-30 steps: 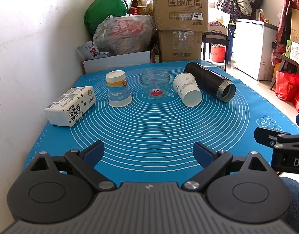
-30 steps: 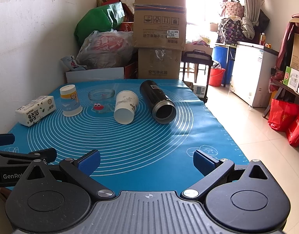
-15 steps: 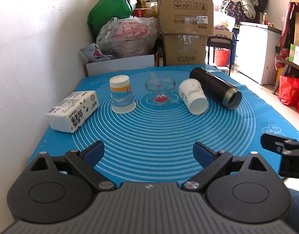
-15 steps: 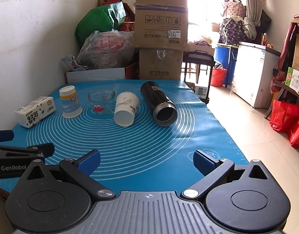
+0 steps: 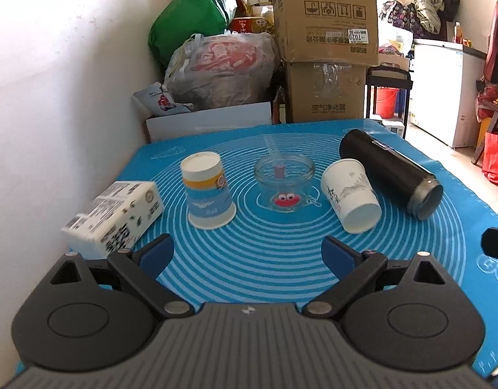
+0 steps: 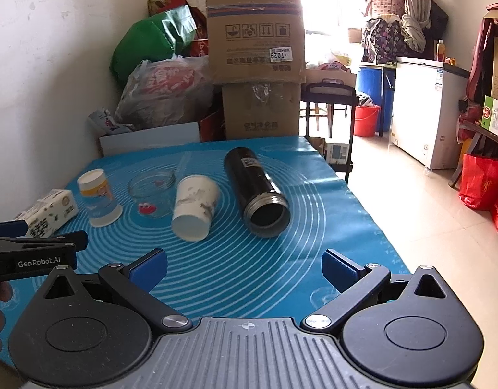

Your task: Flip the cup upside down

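Observation:
A white paper cup (image 5: pixel 351 194) lies on its side on the blue mat (image 5: pixel 281 259), mouth toward me; it also shows in the right wrist view (image 6: pixel 195 206). A blue and yellow paper cup (image 5: pixel 208 191) stands upside down to its left, also in the right wrist view (image 6: pixel 98 197). A clear glass jar (image 5: pixel 284 181) with a red face stands upright between them. My left gripper (image 5: pixel 247 254) is open and empty, in front of the jar. My right gripper (image 6: pixel 244 265) is open and empty, in front of the white cup and the flask.
A black flask (image 5: pixel 390 176) lies on its side right of the white cup, mouth toward me. A tissue pack (image 5: pixel 114 217) lies at the mat's left by the wall. Boxes and bags (image 5: pixel 323 42) stand behind the table. The table's right edge drops to the floor (image 6: pixel 427 210).
Both grippers have moved forward toward the cups, so the objects look larger. The left gripper's view has risen. Both stay open; nothing on the mat has moved.

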`<action>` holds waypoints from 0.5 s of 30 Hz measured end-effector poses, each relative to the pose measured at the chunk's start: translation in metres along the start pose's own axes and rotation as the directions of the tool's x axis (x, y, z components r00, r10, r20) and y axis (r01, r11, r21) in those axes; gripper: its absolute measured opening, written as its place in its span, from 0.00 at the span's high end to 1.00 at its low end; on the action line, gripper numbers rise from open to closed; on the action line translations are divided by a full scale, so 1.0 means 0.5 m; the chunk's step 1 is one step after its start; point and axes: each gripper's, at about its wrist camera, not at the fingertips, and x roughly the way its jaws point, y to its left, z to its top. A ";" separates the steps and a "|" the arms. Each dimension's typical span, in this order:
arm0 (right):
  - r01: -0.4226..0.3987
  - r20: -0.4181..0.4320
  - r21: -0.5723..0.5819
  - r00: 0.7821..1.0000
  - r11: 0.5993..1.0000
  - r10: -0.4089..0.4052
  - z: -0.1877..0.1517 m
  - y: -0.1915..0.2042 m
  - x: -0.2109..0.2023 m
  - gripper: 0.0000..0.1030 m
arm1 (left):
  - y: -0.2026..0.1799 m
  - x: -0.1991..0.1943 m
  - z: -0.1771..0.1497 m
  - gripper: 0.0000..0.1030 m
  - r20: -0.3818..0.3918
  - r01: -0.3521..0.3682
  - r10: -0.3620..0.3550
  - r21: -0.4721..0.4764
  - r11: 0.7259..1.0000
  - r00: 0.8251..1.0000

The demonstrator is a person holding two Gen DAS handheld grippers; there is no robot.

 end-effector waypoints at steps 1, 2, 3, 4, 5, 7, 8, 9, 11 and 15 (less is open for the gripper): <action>0.000 -0.002 0.002 1.000 1.000 0.000 0.003 -0.003 0.008 0.00 | -0.004 0.012 0.005 0.06 0.000 0.001 -0.001 0.003 1.000 1.000; 0.000 -0.004 0.005 1.000 1.000 0.000 0.009 -0.008 0.019 0.00 | -0.008 0.024 0.010 0.06 -0.001 0.001 -0.001 0.006 1.000 1.000; 0.000 -0.006 0.007 1.000 1.000 0.000 0.013 -0.010 0.028 0.00 | -0.012 0.038 0.015 0.06 -0.001 0.002 -0.002 0.010 1.000 1.000; 0.001 -0.007 0.005 1.000 1.000 -0.001 0.016 -0.012 0.037 0.00 | -0.017 0.054 0.020 0.06 0.002 0.004 -0.004 0.013 1.000 1.000; 0.003 -0.008 0.001 1.000 1.000 -0.003 0.020 -0.016 0.045 0.00 | -0.021 0.066 0.024 0.06 0.008 0.005 -0.005 0.018 1.000 1.000; 0.006 -0.009 -0.009 1.000 1.000 -0.006 0.022 -0.020 0.059 0.00 | -0.029 0.094 0.033 0.06 0.022 0.003 -0.004 0.031 1.000 1.000; 0.007 -0.012 -0.012 1.000 1.000 -0.007 0.024 -0.023 0.068 0.00 | -0.034 0.108 0.037 0.06 0.024 0.001 -0.002 0.036 0.999 1.000; 0.008 -0.015 -0.015 1.000 1.000 -0.008 0.027 -0.026 0.078 0.00 | -0.038 0.121 0.040 0.06 0.025 0.000 -0.001 0.038 0.999 1.000; 0.007 -0.021 -0.014 1.000 1.000 -0.007 0.030 -0.033 0.095 0.00 | -0.043 0.151 0.045 0.06 0.024 0.008 -0.009 0.037 0.999 1.000; 0.000 -0.037 0.008 0.999 1.000 0.001 0.036 -0.052 0.127 0.00 | -0.052 0.197 0.050 0.06 0.008 0.017 -0.018 0.030 0.999 1.000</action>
